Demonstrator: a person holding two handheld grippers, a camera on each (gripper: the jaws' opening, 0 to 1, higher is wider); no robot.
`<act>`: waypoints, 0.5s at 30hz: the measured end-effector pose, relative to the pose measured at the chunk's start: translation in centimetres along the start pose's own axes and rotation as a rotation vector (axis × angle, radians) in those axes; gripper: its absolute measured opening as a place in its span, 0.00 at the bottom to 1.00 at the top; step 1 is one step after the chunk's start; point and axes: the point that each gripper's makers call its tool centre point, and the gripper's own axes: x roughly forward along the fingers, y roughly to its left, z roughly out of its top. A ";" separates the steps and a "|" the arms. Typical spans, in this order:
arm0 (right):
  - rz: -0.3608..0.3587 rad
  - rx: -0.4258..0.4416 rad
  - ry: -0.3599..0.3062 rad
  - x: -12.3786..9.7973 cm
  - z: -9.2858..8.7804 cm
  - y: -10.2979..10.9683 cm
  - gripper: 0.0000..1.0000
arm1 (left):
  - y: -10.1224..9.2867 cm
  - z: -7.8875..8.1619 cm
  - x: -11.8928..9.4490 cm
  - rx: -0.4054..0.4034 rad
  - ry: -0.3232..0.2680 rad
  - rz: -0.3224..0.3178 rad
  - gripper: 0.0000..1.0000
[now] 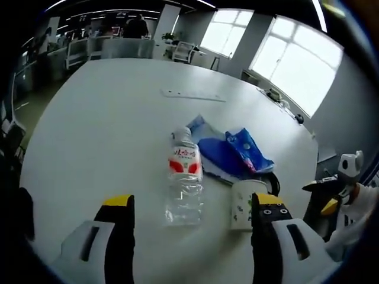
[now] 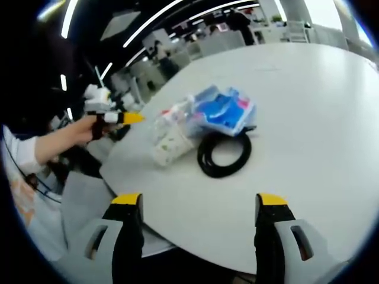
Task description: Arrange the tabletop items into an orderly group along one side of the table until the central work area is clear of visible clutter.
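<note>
4 items sit bunched mid-table (image 1: pixel 89 118) in our left gripper view: plastic bottle (image 1: pixel 183 180) lying flat, cup (image 1: pixel 244 204), blue packet (image 1: pixel 228 151), black cable (image 1: pixel 273 182). Left gripper (image 1: pixel 192 213) hovers with jaws apart, empty. Right gripper view: right gripper (image 2: pixel 200 208) also spread wide, holding nothing. We reckon nothing's been tidied yet.

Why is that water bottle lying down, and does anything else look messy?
The clear bottle lies on its side on the white table, not standing. Behind it a blue cloth sits crumpled in a heap. A white cup stands upright beside them, and a black cable lies coiled. Nothing looks spilled.
</note>
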 end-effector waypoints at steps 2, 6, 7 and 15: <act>0.000 0.005 -0.001 0.0 -0.1 0.0 0.76 | 0.1 0.2 0.5 -0.003 0.009 0.004 0.81; -0.003 0.013 0.000 -0.1 -0.3 -0.2 0.76 | -0.2 0.8 1.7 -0.004 0.017 0.005 0.78; -0.003 0.014 0.000 -0.2 -0.4 -0.2 0.76 | -0.2 0.9 2.1 -0.004 0.023 0.006 0.77; -0.013 0.033 -0.008 -0.6 -0.5 -0.7 0.75 | -0.5 0.8 4.3 0.014 0.079 0.002 0.75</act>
